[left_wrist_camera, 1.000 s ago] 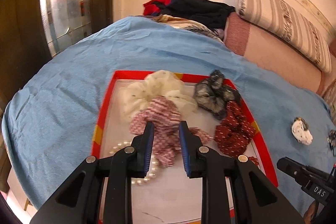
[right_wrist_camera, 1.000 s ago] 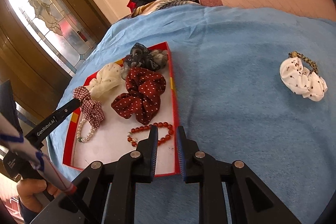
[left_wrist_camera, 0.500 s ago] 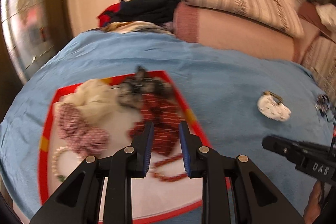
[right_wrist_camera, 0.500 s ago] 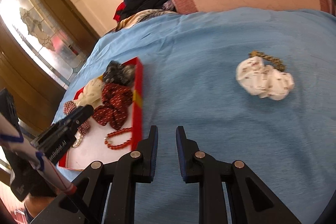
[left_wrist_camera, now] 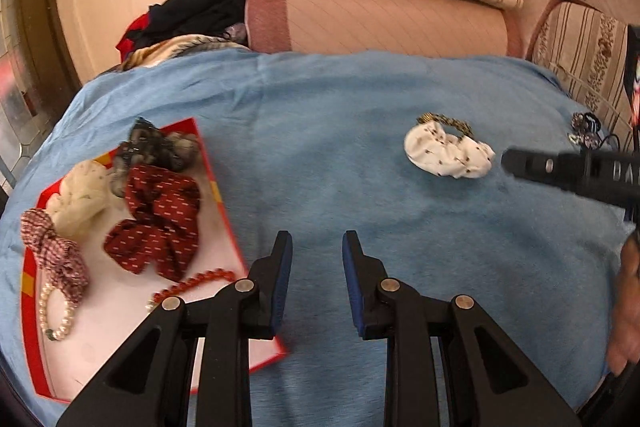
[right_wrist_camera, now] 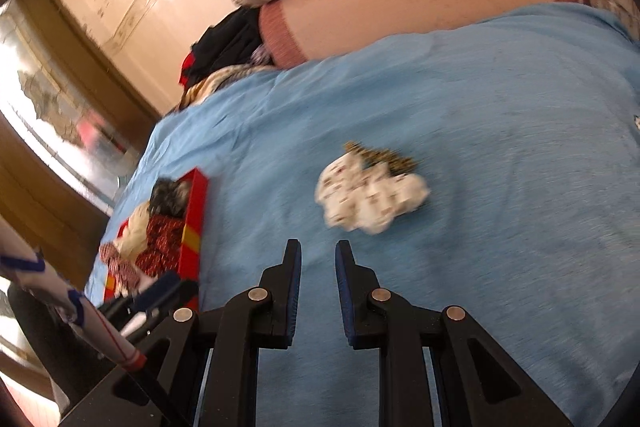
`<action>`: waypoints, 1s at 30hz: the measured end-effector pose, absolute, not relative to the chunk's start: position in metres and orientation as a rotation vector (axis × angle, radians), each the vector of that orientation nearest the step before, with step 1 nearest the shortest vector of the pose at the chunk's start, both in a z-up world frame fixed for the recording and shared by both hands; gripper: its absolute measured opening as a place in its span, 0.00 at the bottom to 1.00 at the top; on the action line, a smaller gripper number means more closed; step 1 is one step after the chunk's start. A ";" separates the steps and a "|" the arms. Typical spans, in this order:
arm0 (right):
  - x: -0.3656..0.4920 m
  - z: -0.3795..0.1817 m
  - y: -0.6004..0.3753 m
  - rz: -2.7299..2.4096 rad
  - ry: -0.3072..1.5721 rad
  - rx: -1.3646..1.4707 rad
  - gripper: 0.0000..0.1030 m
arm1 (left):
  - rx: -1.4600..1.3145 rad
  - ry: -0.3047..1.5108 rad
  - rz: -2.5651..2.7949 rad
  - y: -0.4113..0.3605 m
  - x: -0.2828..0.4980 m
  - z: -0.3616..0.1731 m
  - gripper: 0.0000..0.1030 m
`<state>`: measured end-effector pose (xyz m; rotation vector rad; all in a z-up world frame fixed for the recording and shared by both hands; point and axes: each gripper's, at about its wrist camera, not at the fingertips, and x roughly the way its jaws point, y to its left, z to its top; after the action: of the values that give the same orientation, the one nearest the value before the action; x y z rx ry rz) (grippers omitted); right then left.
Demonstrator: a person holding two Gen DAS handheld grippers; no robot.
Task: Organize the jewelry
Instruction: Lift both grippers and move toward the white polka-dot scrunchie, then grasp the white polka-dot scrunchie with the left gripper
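Blue blanket (left_wrist_camera: pixel 340 155) covers the bed, and the red-rimmed tray (left_wrist_camera: pixel 36 359) lies at its left end, holding a dark red scrunchie (left_wrist_camera: pixel 160 223), a cream one (left_wrist_camera: pixel 82 199), a pearl bracelet (left_wrist_camera: pixel 50 315) and red beads (left_wrist_camera: pixel 192 281). Well right of the tray sits a white spotted scrunchie (left_wrist_camera: pixel 448 155) – loose on the cloth. Both the left gripper (left_wrist_camera: pixel 317 247) and right gripper (right_wrist_camera: pixel 318 259) hover right of the tray, jaws slightly parted, grasping nothing
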<state>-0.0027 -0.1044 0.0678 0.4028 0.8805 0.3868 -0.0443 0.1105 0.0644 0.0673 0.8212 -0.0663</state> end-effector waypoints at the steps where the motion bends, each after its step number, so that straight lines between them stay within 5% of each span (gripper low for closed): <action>1: -0.001 0.067 -0.109 0.380 0.876 0.411 0.18 | 0.068 0.825 -0.069 0.107 -0.043 0.064 0.24; 20: 0.051 0.063 -0.170 0.297 0.867 0.495 0.19 | -0.370 1.076 -0.259 0.051 0.088 0.033 0.37; 22: 0.051 0.064 -0.171 0.304 0.863 0.498 0.19 | -0.398 1.106 -0.270 0.046 0.093 0.019 0.25; 23: 0.051 0.064 -0.171 0.309 0.862 0.498 0.19 | -0.396 1.112 -0.260 0.045 0.094 0.013 0.06; 30: 0.055 0.061 -0.160 0.344 0.850 0.453 0.20 | -0.252 1.058 -0.201 0.056 0.067 0.016 0.06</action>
<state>0.0550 -0.1603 0.0606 0.4535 0.8502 0.3441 0.0673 0.0559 0.0159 -0.2519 1.0579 -0.2005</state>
